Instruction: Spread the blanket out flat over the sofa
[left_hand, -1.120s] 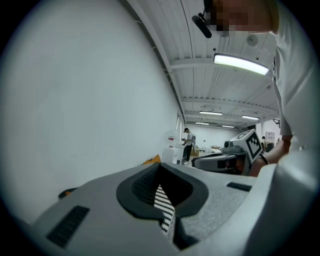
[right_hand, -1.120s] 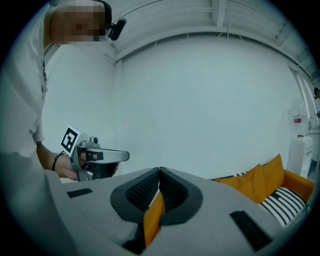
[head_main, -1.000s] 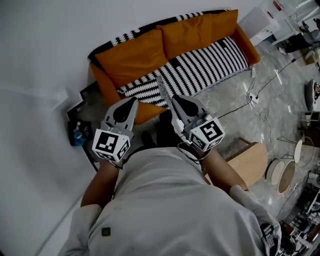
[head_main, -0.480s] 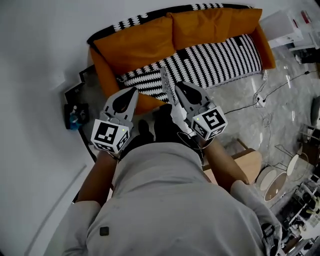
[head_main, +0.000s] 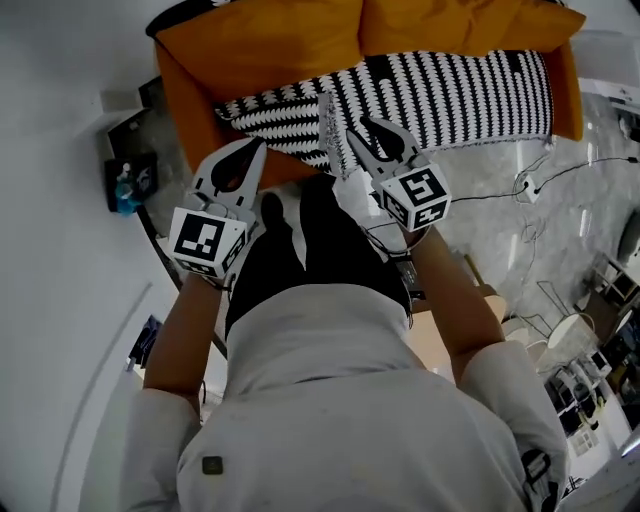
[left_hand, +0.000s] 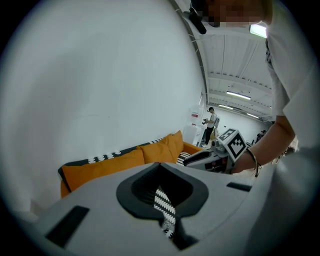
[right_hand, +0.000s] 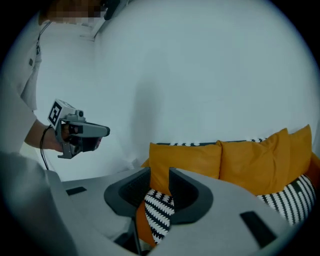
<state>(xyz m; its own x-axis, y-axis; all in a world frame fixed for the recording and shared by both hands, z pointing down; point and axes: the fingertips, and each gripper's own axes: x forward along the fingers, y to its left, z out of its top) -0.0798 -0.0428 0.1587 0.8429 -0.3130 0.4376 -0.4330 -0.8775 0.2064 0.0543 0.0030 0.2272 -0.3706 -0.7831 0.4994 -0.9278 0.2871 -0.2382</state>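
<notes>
The black-and-white zigzag blanket (head_main: 450, 95) lies along the seat of the orange sofa (head_main: 190, 100). Its front edge runs near the seat's front, and its near corner is lifted between the two claws. The seat's left end, by the white wall (head_main: 60, 60), shows bare orange. Open marbled floor (head_main: 500, 200) with trailing cables (head_main: 545, 175) lies to the right. Both forearms reach forward and slightly down, just in front of the sofa. The left claw (head_main: 250, 150) is closed, pinching a narrow fold of blanket. The right claw (head_main: 372, 135) has just been opening: its jaws stand apart with the blanket's edge loose between them.
</notes>
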